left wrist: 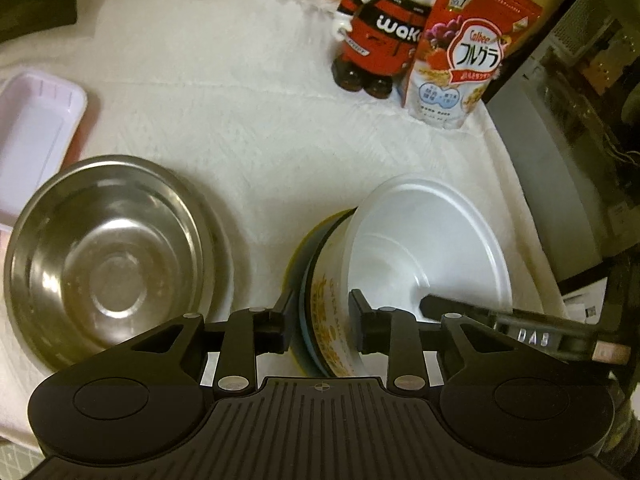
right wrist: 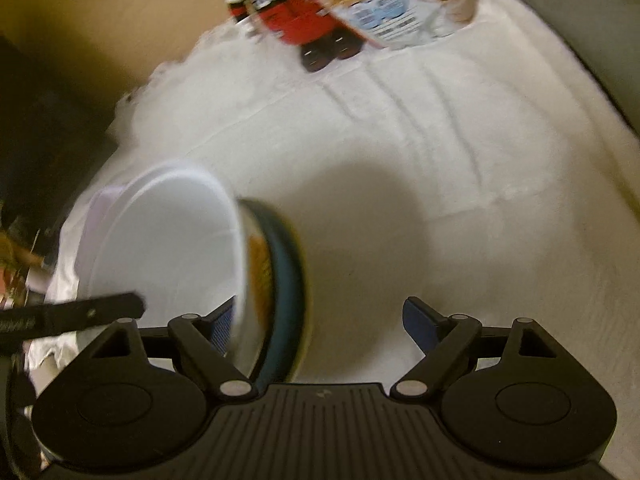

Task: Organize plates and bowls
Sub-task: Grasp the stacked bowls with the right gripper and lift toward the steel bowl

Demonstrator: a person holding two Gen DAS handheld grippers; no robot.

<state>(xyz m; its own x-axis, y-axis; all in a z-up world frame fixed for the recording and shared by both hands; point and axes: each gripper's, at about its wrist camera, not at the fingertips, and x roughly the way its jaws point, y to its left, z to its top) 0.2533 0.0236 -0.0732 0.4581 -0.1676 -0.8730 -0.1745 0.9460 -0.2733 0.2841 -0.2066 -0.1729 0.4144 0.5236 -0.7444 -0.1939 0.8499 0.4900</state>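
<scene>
My left gripper (left wrist: 320,312) is shut on the side of a tilted stack: a white bowl (left wrist: 432,248) with orange print nested in a blue and yellow rimmed plate (left wrist: 304,264). A steel bowl (left wrist: 108,256) sits on the white cloth to its left. In the right wrist view the same white bowl (right wrist: 168,240) and blue plate (right wrist: 288,280) are tilted at the left, blurred. My right gripper (right wrist: 316,320) is open and empty; its left finger (right wrist: 222,326) is beside the bowl's wall. A finger of the right gripper (left wrist: 460,308) reaches into the bowl in the left view.
A pink tray (left wrist: 32,136) lies at the left edge. A red and black figurine (left wrist: 384,36) and a cereal bag (left wrist: 464,52) stand at the back. A dark appliance (left wrist: 568,128) is on the right. White cloth (right wrist: 440,184) covers the table.
</scene>
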